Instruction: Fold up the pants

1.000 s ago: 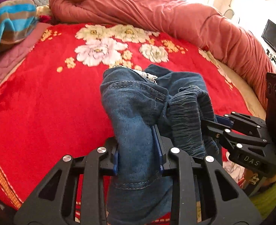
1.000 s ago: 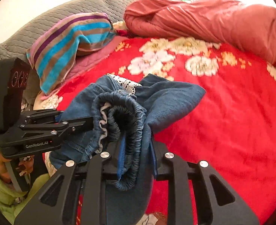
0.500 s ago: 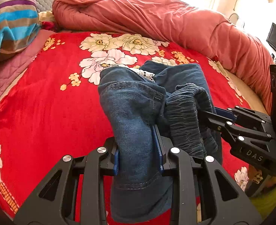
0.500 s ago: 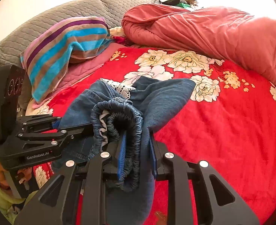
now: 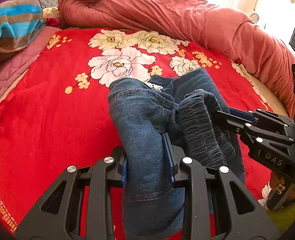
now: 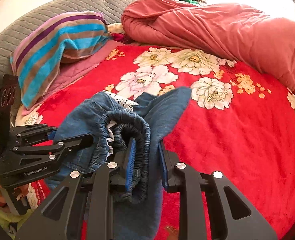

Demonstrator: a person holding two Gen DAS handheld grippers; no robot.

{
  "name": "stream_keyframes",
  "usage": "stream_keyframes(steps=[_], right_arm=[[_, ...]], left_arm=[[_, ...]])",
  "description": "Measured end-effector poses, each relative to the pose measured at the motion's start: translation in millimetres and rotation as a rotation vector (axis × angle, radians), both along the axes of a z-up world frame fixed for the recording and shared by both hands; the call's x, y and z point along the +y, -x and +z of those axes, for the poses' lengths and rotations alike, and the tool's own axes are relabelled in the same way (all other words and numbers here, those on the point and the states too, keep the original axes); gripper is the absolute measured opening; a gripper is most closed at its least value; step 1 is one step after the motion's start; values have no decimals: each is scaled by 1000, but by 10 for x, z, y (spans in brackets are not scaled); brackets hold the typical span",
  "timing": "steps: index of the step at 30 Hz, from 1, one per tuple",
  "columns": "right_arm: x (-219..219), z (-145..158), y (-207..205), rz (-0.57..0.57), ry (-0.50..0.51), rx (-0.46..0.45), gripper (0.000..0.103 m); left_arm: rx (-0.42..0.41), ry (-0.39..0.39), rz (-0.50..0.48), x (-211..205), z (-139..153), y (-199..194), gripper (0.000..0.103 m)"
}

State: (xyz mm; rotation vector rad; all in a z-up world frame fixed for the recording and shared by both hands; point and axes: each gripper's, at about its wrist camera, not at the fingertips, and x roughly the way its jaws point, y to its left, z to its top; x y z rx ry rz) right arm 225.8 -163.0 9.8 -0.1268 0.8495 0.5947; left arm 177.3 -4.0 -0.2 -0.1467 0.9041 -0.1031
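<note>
Your left gripper and right gripper both clamp the pants, which stretch away across the bed; only the right view shows white lace trim clearly.

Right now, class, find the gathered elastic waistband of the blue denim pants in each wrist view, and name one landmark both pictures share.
Left wrist view: the gathered elastic waistband of the blue denim pants sits right of centre, pinched by the right gripper entering from the right.
Right wrist view: the waistband curls at lower centre, between this gripper's blue pads.
Shared landmark: the large pale pink flower on the red blanket, just beyond the pants.
</note>
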Motion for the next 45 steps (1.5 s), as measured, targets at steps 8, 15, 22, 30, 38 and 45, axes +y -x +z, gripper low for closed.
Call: stream_keyframes(steps=[8, 15, 22, 30, 38, 45], right_arm=[[-95, -121, -41, -40, 25, 20, 27], [-115, -243, -52, -65, 63, 38, 39], [-151, -334, -79, -101, 103, 44, 53], [-182, -322, -80, -114, 96, 41, 59], [-183, -238, -29, -115, 92, 15, 70], [-200, -167, 28, -129, 86, 3, 75]], left_arm=[[14, 0, 12, 45, -91, -22, 26], [19, -5, 16, 56, -128, -19, 31], [23, -3, 16, 64, -145, -18, 34], [24, -2, 18, 64, -147, -10, 35], [23, -2, 18, 61, -141, 8, 36], [17, -5, 20, 61, -89, 55, 38]])
